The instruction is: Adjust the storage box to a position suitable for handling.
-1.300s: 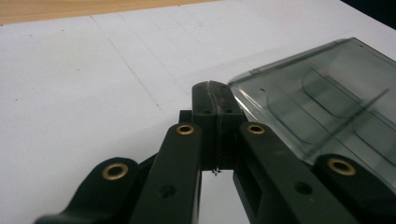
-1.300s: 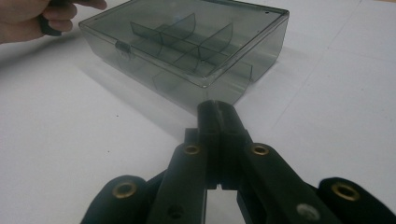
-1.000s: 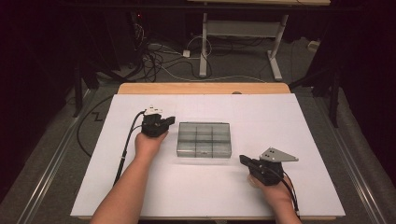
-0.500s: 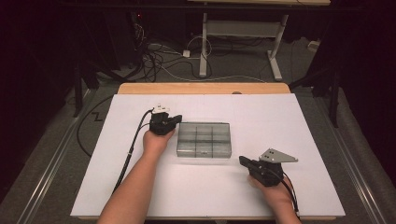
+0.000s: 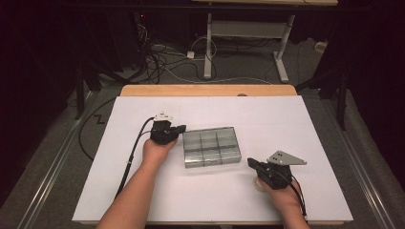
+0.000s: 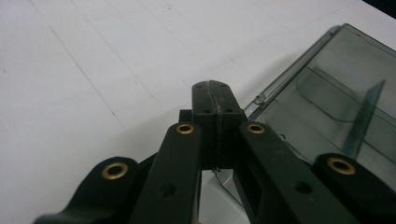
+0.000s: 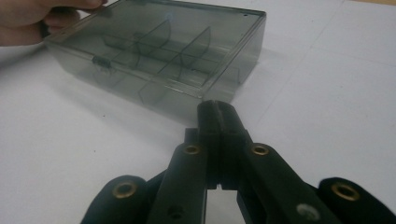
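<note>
Left tool [image 5: 179, 130] sits clenched, jaws pressed together on nothing, its tip just beside the near-left corner of the box [image 5: 210, 146], a smoky clear case with dividers, lid down, lying mid-tabletop [image 5: 296, 119]. Right tool [image 5: 252, 163] is likewise clenched and empty, resting near the box's right front corner but apart from it. Judging by this, the step is the approach to the box, perhaps to steady or open it; next the left jaws would need to part or nudge the rim. Both forearms reach in from the near edge, hands low, left wrist angled toward the box
</note>
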{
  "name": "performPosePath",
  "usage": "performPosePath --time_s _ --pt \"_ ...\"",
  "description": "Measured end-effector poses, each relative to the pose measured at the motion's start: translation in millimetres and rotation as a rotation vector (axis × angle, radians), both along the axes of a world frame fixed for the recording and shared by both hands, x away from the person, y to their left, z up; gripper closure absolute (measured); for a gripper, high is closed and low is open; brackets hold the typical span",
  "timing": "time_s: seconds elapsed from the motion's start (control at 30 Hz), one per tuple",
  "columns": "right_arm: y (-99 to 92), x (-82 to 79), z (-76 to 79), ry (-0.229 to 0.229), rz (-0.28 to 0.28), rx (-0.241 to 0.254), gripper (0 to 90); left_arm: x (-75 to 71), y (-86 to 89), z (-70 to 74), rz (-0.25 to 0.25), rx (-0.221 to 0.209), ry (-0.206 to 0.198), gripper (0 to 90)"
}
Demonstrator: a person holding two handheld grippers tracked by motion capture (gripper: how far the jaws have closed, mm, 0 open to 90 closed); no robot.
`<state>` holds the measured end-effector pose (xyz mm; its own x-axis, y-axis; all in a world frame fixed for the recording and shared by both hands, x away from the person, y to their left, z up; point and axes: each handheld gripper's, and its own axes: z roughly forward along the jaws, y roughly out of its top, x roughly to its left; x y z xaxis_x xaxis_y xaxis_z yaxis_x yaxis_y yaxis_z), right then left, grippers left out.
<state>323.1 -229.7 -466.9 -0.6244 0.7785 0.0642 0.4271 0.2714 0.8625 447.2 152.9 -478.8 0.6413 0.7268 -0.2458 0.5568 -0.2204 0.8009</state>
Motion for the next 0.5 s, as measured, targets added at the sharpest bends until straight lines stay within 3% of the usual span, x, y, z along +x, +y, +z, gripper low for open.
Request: performPosePath --time_s 0.17,0.37,0.5 --pt "-1.8 1.9 -0.6 -0.008 -0.016 -0.015 90.0 -26.2 1.8 -0.5 -0.005 -0.005 0.002 88.3" --pt "-3.9 6.3 -4.1 -0.001 -0.032 -0.022 90.0 -60.9 4.5 0.2 -0.043 0.017 -0.01 88.3" --pt "-4.4 7.1 -5.4 0.002 -0.036 -0.027 90.0 -78.3 7.3 -2.0 -0.068 -0.002 -0.013 88.2"
